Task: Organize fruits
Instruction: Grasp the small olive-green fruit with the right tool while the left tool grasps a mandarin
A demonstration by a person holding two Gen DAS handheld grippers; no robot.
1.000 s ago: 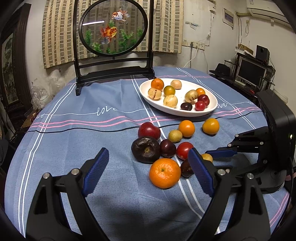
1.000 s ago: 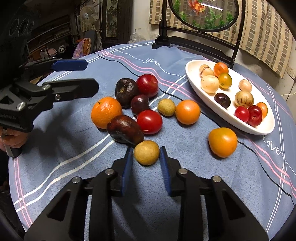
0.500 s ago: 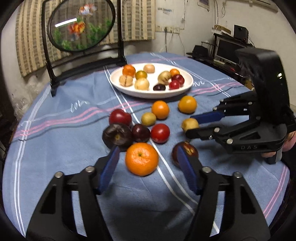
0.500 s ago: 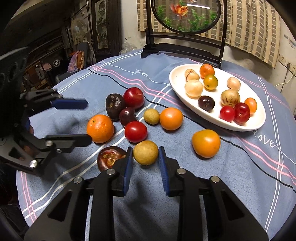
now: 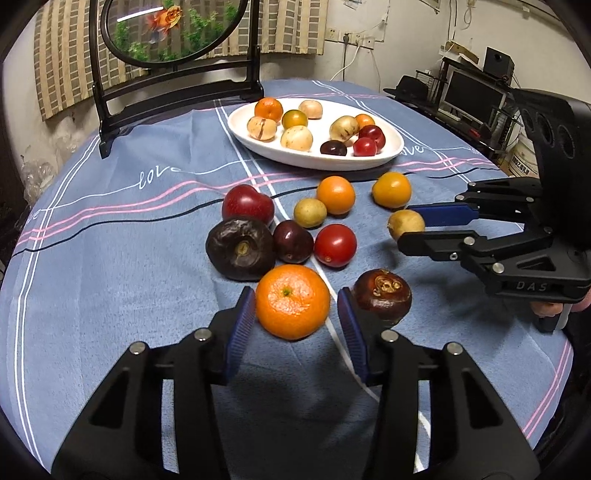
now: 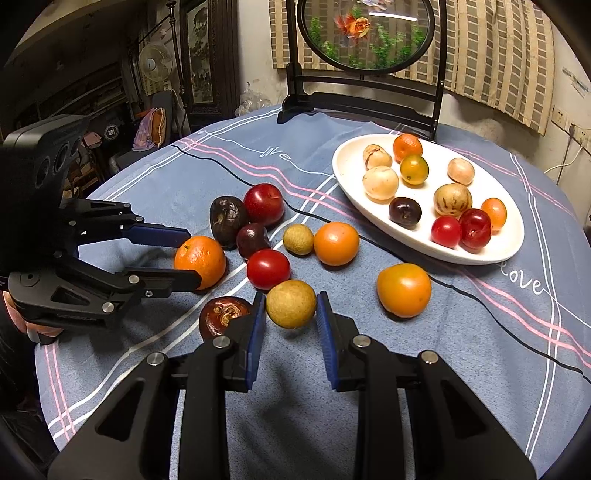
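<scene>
the orange [image 5: 292, 301] is sitting on the tabletop [image 5: 110, 258], the left gripper [image 5: 295, 317] closing its fingers around it; the right gripper [image 6: 290, 314] is clamping a tan fruit [image 6: 290, 303]. ten fruits are lying in the white plate [image 5: 388, 157] at 12 o'clock, about ten are waiting loose

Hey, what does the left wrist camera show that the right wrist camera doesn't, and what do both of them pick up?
Only the left wrist view shows a monitor on a desk behind the table.

Only the right wrist view shows a standing fan in the dark room.

Both show the left gripper, whose jaws have just been closing around the orange, the right gripper shut on the small tan fruit, the white plate of fruit, the wrinkled brown fruit and the goldfish screen.
</scene>
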